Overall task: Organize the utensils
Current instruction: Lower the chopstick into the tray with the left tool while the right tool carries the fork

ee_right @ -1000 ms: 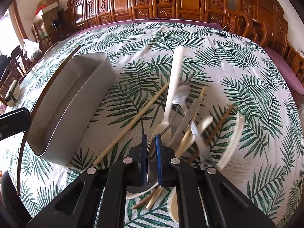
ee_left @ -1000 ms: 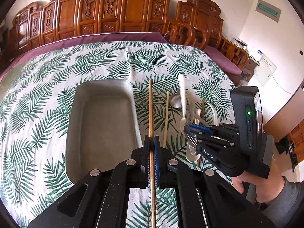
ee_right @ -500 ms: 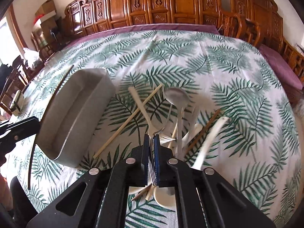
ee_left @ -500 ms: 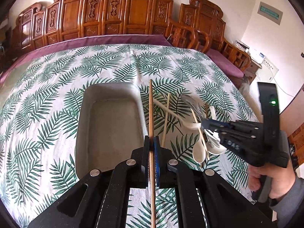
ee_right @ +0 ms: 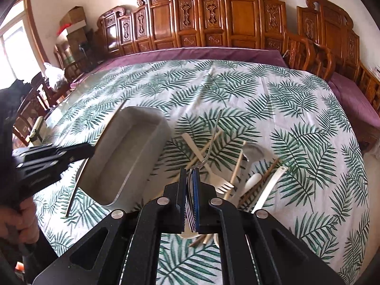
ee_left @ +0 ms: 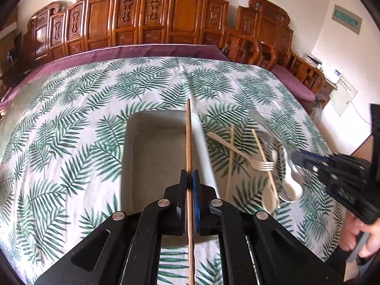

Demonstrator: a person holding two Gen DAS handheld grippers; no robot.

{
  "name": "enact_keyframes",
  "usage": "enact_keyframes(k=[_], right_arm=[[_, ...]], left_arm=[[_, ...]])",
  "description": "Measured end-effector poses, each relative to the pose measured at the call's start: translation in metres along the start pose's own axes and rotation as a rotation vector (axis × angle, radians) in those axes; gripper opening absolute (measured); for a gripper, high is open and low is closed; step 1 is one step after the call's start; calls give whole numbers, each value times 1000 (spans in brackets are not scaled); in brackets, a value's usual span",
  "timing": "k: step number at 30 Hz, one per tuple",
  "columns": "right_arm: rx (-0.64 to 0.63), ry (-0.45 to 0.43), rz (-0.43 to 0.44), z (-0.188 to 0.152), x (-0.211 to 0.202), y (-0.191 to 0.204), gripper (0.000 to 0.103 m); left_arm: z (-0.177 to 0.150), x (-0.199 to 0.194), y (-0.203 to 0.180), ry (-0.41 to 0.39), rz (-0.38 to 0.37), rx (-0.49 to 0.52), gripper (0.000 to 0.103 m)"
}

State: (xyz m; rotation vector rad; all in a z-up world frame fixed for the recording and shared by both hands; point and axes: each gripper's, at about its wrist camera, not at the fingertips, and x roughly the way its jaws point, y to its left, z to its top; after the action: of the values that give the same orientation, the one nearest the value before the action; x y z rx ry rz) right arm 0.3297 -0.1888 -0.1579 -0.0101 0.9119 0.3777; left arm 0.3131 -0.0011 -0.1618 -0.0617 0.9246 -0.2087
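Observation:
My left gripper [ee_left: 189, 178] is shut on a brown wooden chopstick [ee_left: 188, 137], which points ahead over the right side of the grey tray [ee_left: 154, 154]. My right gripper [ee_right: 189, 175] is shut on the tine end of a metal fork [ee_right: 210, 147], whose thin curved handle rises above the pile of utensils. In the right wrist view the left gripper [ee_right: 91, 150] hangs at the tray's [ee_right: 128, 152] left side. In the left wrist view the right gripper [ee_left: 296, 159] hovers over the pile. The pile holds a white plastic fork [ee_right: 209, 166], a metal spoon [ee_right: 254, 152], white spoons [ee_left: 289, 185] and chopsticks [ee_left: 230, 161].
The table wears a leaf-print cloth [ee_left: 95, 109] with a purple cloth [ee_left: 142, 49] at its far edge. Carved wooden chairs [ee_left: 180, 16] line the back and right sides. A person's hand [ee_left: 363, 235] holds the right gripper's handle.
The right gripper has risen from the pile with the metal fork in it. The left gripper has carried the chopstick sideways, from beside the tray to over its right side.

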Motion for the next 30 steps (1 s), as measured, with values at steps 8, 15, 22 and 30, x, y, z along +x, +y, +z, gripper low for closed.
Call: enact_keyframes(k=[8,15,22,30], right_arm=[[-20,-6,42,0,-1,26,6],[-50,-13,67,2,-3,45,6],[-52,-17,80,6,-1,52,6],[-56,-15,98,9,5,62,7]], left_arm=[[20,15,20,14,40,-8,4],[28,29,28,25,60,1,4],[27,42,33,48,62,6,3],[21,43,36,62,57,8,4]])
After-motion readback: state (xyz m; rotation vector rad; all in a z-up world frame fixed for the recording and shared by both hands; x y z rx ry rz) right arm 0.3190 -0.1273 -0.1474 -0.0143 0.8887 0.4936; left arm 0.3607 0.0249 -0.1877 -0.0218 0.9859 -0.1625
